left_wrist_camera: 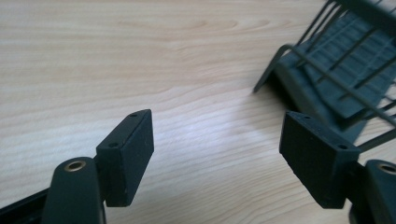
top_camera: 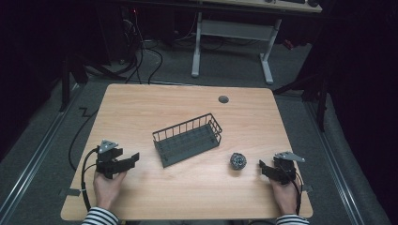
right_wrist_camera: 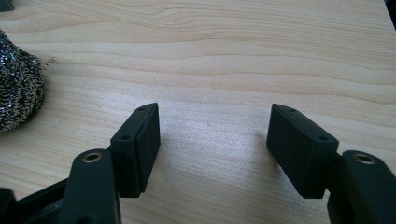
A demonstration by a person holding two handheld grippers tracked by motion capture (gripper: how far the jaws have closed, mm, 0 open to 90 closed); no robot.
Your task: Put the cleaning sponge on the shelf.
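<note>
High view: a wire basket (top_camera: pixel 187 139) sits mid-table (top_camera: pixel 141 103), a steel scourer (top_camera: pixel 238 161) at its 4 o'clock. Left gripper (top_camera: pixel 133 159) at 8 o'clock and right gripper (top_camera: pixel 262 165) beside the scourer both gape wide, holding nothing.

The wire basket (top_camera: pixel 187 138) stands at the centre of the frame and the steel scrubber (top_camera: pixel 238 161) at lower right, with bare table (top_camera: pixel 141 108) around them.

Dim room, evenly lit table (top_camera: pixel 141 108); the gripper views are soft, with faint glare on wood.
</note>
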